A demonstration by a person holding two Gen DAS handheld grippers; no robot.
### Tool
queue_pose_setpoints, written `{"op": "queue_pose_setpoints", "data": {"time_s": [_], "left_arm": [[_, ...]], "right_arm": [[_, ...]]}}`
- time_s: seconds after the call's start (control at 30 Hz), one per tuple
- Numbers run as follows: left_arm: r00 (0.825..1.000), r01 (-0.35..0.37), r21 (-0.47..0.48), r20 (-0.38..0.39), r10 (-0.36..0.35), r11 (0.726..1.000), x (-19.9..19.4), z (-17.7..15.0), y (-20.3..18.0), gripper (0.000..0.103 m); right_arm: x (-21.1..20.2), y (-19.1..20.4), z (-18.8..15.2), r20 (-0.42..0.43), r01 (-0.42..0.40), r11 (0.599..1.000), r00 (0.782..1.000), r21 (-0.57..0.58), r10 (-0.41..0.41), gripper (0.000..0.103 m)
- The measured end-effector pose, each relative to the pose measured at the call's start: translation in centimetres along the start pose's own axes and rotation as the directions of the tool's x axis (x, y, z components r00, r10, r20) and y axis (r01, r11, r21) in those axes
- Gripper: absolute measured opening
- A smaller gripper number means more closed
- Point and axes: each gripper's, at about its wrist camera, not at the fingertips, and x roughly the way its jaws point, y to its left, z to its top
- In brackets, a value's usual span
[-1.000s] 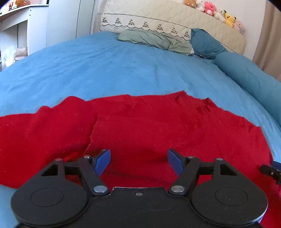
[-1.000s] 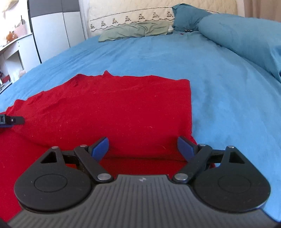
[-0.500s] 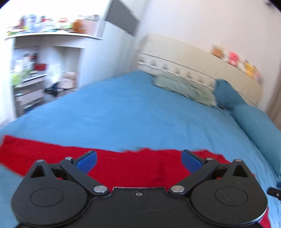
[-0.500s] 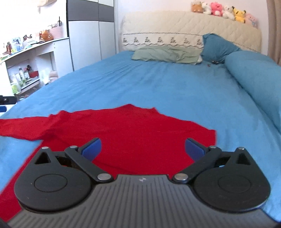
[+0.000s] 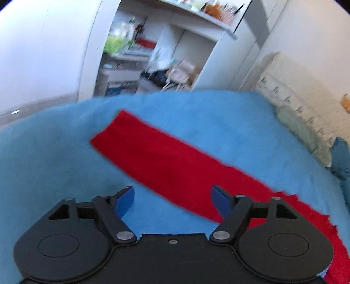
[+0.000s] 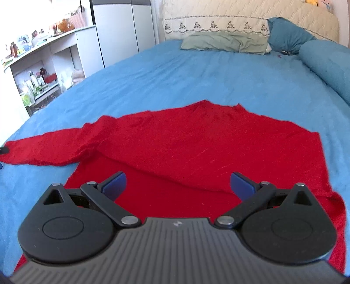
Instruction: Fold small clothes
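A red long-sleeved sweater [image 6: 207, 144] lies flat on the blue bed cover [image 6: 175, 76]. One side is folded over the body, and the left sleeve [image 6: 48, 150] stretches out to the left. In the left wrist view that sleeve [image 5: 166, 161] runs diagonally, with its cuff at the far left. My left gripper [image 5: 172, 200] is open and empty, held above the sleeve's near edge. My right gripper [image 6: 177, 184] is open and empty, held above the sweater's lower body. A tip of the left gripper [image 6: 3, 150] shows beside the cuff.
A green pillow [image 6: 225, 42], a dark blue pillow [image 6: 288, 35] and a blue bolster [image 6: 328, 63] lie at the head of the bed by the cream headboard [image 6: 240, 19]. White shelves [image 6: 39, 72] with clutter stand beyond the bed's left edge, also in the left wrist view [image 5: 153, 56].
Both grippers have lifted and pulled back from the sweater. The left one has swung left towards the outstretched sleeve and cuff. Both have stayed open.
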Motion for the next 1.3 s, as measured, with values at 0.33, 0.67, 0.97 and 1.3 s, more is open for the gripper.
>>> {"op": "queue_pose_setpoints", "data": {"time_s": [0.33, 0.67, 0.97, 1.3], "left_arm": [[0.994, -0.093, -0.01, 0.049, 0.093, 0.996, 3.2, 1.3, 0.4, 0.023], [0.991, -0.058, 0.058, 0.12, 0.051, 0.997, 0.8, 2.7, -3.8, 0.005], [0.951, 0.233, 0.341, 0.117, -0.287, 0.911, -4.2, 0.5, -22.8, 0.005], [0.862, 0.504, 0.485, -0.226, -0.454, 0.715, -2.0, -16.0, -41.0, 0.005]], "right_arm": [[1.9, 0.9, -0.6, -0.019, -0.006, 1.0, 1.0, 0.009, 0.006, 0.103], [0.3, -1.2, 0.5, 0.036, 0.004, 1.0, 0.999, 0.024, -0.005, 0.103], [-3.2, -6.8, 1.3, 0.09, 0.038, 0.992, 0.995, 0.118, -0.049, 0.103], [-6.5, -15.6, -0.2, 0.102, 0.132, 0.973, 0.983, 0.192, -0.153, 0.103]]}}
